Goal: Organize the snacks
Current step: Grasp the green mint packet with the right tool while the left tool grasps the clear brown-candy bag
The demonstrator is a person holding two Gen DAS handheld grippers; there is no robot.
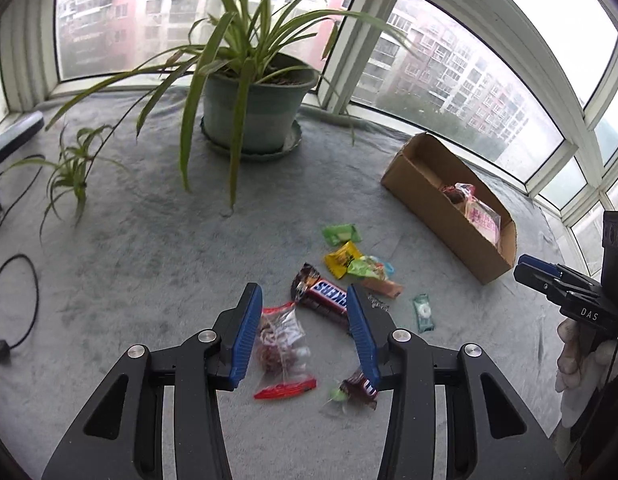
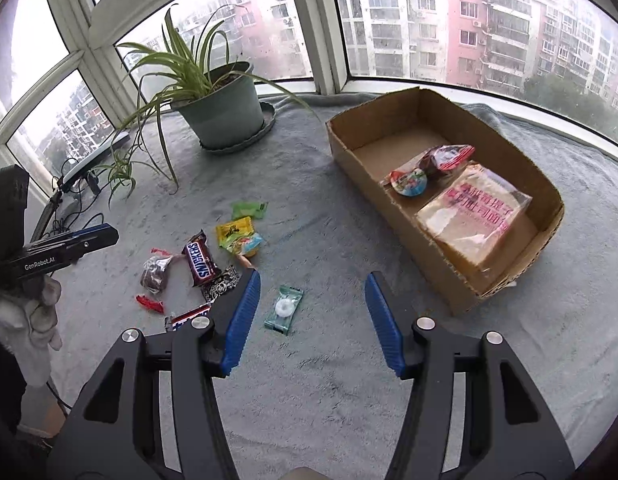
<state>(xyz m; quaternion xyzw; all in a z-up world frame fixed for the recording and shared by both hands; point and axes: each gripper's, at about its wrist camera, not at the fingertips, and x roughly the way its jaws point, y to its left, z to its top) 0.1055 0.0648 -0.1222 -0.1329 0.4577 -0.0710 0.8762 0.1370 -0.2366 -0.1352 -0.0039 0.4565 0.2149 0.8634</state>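
Observation:
Loose snacks lie on the grey cloth: a Snickers bar (image 1: 323, 296) (image 2: 201, 264), a clear bag of dark dried fruit (image 1: 281, 344), a small Snickers (image 1: 361, 390), a yellow packet (image 1: 341, 258), a green packet (image 1: 341, 234) and a mint in a green wrapper (image 2: 284, 310). My left gripper (image 1: 303, 292) hovers open above the clear bag and the bar, holding nothing. My right gripper (image 2: 313, 280) stands open and empty just past the mint. To the right, the cardboard box (image 2: 389, 216) (image 1: 441, 224) holds a bread packet (image 2: 473, 216), a round jelly cup (image 2: 409, 182) and a red-ended bag (image 2: 445, 158).
A potted spider plant (image 1: 253, 116) (image 2: 223, 114) stands at the back by the bay windows, its leaves drooping over the cloth. Black cables (image 1: 21, 300) lie at the far left. A gloved hand (image 1: 577, 344) holds the right gripper's handle.

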